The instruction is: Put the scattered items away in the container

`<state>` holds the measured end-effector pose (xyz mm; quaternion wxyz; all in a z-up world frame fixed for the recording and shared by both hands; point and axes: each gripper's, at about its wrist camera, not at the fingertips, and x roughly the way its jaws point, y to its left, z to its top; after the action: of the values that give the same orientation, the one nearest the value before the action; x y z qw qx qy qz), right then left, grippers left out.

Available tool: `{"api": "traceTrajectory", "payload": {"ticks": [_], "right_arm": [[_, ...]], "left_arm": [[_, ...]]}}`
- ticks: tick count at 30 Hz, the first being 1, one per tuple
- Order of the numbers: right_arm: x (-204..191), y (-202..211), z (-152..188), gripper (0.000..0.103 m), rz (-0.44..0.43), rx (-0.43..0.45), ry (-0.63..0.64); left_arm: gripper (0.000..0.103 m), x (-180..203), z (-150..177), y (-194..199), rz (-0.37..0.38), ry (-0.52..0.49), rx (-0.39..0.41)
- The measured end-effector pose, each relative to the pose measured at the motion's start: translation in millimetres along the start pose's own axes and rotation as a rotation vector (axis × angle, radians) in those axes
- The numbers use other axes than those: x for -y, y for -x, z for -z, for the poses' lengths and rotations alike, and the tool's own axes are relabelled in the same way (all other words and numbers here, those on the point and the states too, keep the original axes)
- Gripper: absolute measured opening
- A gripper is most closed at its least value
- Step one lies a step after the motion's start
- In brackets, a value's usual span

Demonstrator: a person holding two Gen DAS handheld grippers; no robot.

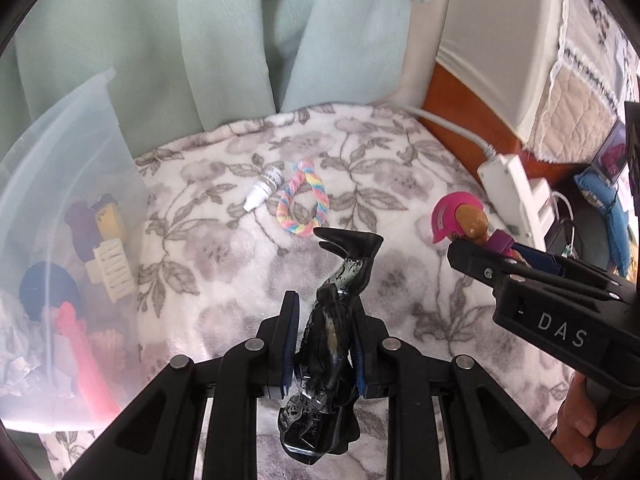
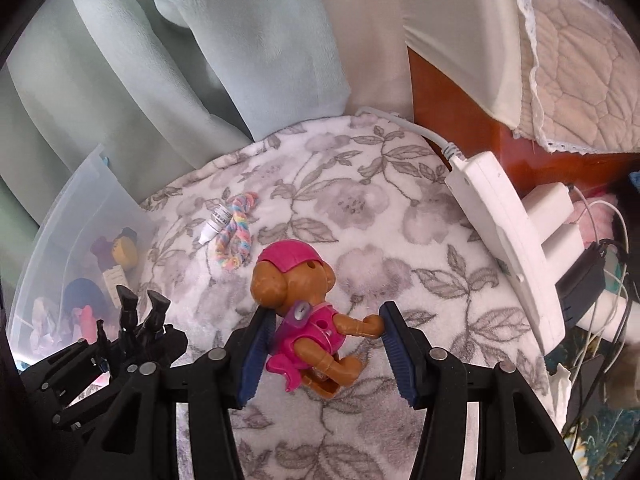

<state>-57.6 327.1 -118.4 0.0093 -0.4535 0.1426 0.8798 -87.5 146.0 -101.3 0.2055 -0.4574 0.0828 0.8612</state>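
Note:
My left gripper (image 1: 324, 312) is shut on a glossy black toy figure (image 1: 340, 304) with high-heeled boots, held above the floral blanket. My right gripper (image 2: 326, 316) is closed around a brown dog figure (image 2: 308, 304) in a pink helmet and suit, its pads touching the body and one arm. That gripper and the dog (image 1: 460, 220) also show in the left wrist view. A rainbow braided loop (image 1: 302, 204) and a small white dropper bottle (image 1: 266, 186) lie on the blanket. A translucent plastic container (image 1: 60, 216) at the left holds several toys.
A floral fleece blanket (image 2: 360, 208) covers the surface. A white power strip (image 2: 504, 240) with plugged adapters and cables lies at the right edge. Pale green curtains (image 2: 120, 80) hang behind. A wooden bed frame and quilted cover (image 2: 568, 80) stand at the back right.

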Motion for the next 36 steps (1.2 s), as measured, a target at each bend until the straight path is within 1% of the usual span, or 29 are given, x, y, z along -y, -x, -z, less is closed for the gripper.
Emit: {"api": "traceTrajectory", "payload": {"ticks": [3, 8, 13, 16, 18, 21, 25, 28, 31, 36], "right_arm": [[-10.5, 14.5, -5.2, 0.057, 0.002, 0.022, 0.028], [-26.0, 36.3, -16.9, 0.057, -0.024, 0.086, 0.043], [-46.7, 47.4, -27.2, 0.057, -0.035, 0.124, 0.042], [-56.8, 59.2, -25.1, 0.057, -0.051, 0.164, 0.054], [-58.0, 63.5, -24.4, 0.057, -0.058, 0.165, 0.05], [-59.8, 65.8, -25.5, 0.057, -0.037, 0.156, 0.061], [-64.6, 74.8, -25.7, 0.057, -0.046, 0.174, 0.058], [-72.0, 77.9, -24.8, 0.057, -0.041, 0.175, 0.072], [-77.3, 83.6, -23.5, 0.057, -0.048, 0.182, 0.072], [-89.0, 94.0, -26.2, 0.057, -0.051, 0.2, 0.091]], "left_arm": [[0.024, -4.0, -2.4, 13.8, 0.019, 0.042, 0.025], [0.024, -8.0, -13.7, 39.4, 0.014, 0.037, 0.077], [0.024, -25.5, -22.4, 63.9, 0.027, 0.064, 0.146], [0.024, -33.8, -24.5, 68.8, 0.013, 0.072, 0.134], [0.024, -36.7, -25.6, 73.1, -0.005, 0.081, 0.142], [0.024, -41.6, -22.9, 82.6, 0.026, 0.115, 0.167], [0.024, -41.8, -20.3, 87.0, 0.025, 0.109, 0.172], [0.024, -46.5, -20.9, 95.7, 0.034, 0.119, 0.195], [0.024, -49.3, -22.9, 102.0, 0.023, 0.118, 0.21], [0.024, -56.1, -21.3, 117.0, 0.028, 0.132, 0.252]]}}
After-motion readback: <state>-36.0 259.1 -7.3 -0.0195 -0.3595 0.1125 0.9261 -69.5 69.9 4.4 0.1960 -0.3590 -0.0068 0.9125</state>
